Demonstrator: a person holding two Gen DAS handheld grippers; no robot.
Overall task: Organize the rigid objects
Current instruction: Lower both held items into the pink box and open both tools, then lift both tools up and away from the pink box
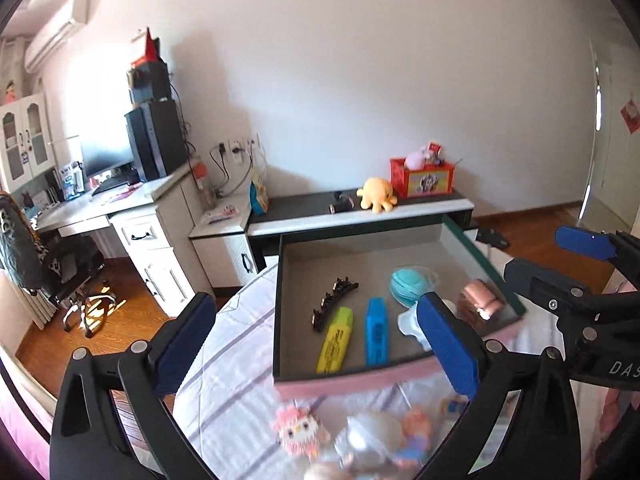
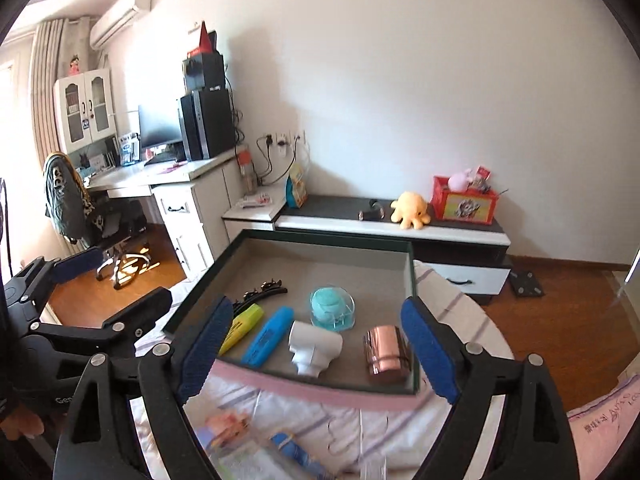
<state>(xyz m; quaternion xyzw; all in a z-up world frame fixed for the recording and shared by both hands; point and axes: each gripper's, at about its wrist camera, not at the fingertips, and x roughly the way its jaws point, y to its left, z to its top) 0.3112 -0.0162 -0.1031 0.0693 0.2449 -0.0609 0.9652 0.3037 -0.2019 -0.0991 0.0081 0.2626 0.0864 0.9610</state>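
Note:
A shallow grey-lined tray lies on the striped bed. In it lie a black hair clip, a yellow highlighter, a blue highlighter, a teal ball in a clear case, a white T-shaped fitting and a copper cylinder. My left gripper is open and empty above the tray's near edge. My right gripper is open and empty over the tray's near side. Each gripper shows in the other's view.
Blurred small toys and a blue item lie on the bed in front of the tray. Behind stand a low cabinet with a yellow plush and red box, and a desk with chair.

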